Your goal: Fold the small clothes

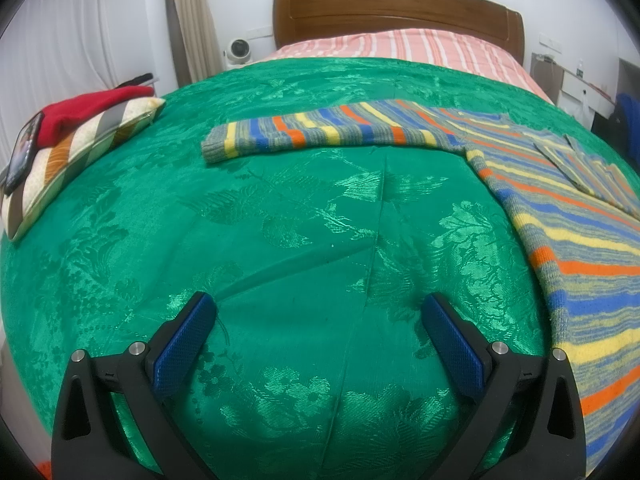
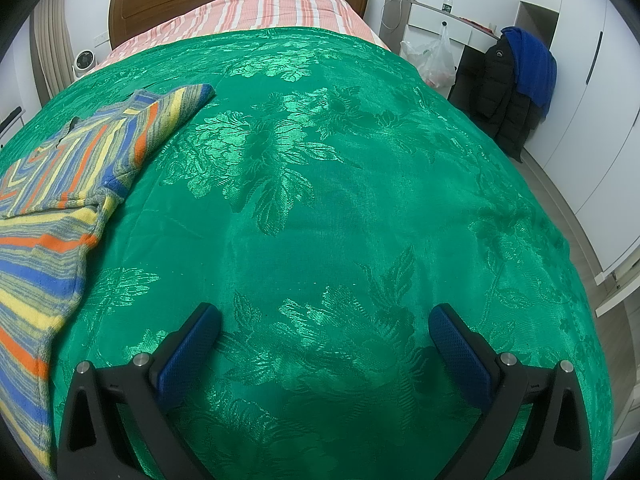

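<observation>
A small striped knit sweater, in grey, blue, yellow and orange, lies flat on the green bedspread. In the left wrist view it fills the right side, with one sleeve stretched out to the left. In the right wrist view the sweater lies at the left, its other sleeve pointing up and right. My left gripper is open and empty above bare bedspread, left of the sweater. My right gripper is open and empty above the bedspread, right of the sweater.
A striped pillow with a red garment and a phone lies at the bed's left edge. A wooden headboard stands at the back. A desk, a plastic bag and hanging jackets stand right of the bed.
</observation>
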A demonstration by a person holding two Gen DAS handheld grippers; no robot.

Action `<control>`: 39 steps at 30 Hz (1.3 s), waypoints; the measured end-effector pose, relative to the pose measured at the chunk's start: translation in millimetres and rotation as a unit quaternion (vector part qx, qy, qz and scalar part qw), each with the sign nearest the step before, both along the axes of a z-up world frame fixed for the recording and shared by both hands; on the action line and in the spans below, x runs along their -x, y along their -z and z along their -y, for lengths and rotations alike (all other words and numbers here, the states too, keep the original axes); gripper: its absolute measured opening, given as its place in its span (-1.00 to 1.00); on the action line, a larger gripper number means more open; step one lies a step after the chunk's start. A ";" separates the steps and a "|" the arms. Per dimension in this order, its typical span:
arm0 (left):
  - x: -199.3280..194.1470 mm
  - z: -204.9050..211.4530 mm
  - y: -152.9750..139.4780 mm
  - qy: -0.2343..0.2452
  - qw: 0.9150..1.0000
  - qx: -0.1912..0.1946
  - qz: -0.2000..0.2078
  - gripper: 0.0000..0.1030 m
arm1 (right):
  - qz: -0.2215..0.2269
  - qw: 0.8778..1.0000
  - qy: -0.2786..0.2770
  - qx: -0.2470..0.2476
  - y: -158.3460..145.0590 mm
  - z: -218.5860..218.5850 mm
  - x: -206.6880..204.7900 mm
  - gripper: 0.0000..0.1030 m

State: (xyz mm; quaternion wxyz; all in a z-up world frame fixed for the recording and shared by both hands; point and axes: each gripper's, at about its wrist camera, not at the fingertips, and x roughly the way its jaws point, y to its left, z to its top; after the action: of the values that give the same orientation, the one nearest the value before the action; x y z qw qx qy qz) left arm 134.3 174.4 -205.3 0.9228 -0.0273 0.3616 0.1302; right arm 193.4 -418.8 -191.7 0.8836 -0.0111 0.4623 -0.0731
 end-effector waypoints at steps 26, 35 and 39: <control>0.1 -2.1 1.0 -0.001 1.000 -0.002 -0.002 0.99 | 0.000 1.000 0.000 0.000 0.4 0.2 0.0 1.00; -0.1 -2.2 0.9 0.000 1.000 -0.002 -0.002 0.99 | 0.000 1.000 0.000 0.000 0.4 0.1 0.0 1.00; -0.1 -2.1 0.9 -0.001 1.000 -0.002 -0.002 0.99 | 0.000 1.000 0.000 0.000 0.4 0.1 0.0 1.00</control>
State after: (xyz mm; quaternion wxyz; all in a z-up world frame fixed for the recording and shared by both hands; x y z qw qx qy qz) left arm 134.4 176.5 -206.2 0.9221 -0.0254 0.3631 0.1314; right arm 193.4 -418.9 -192.1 0.8835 -0.0112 0.4625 -0.0732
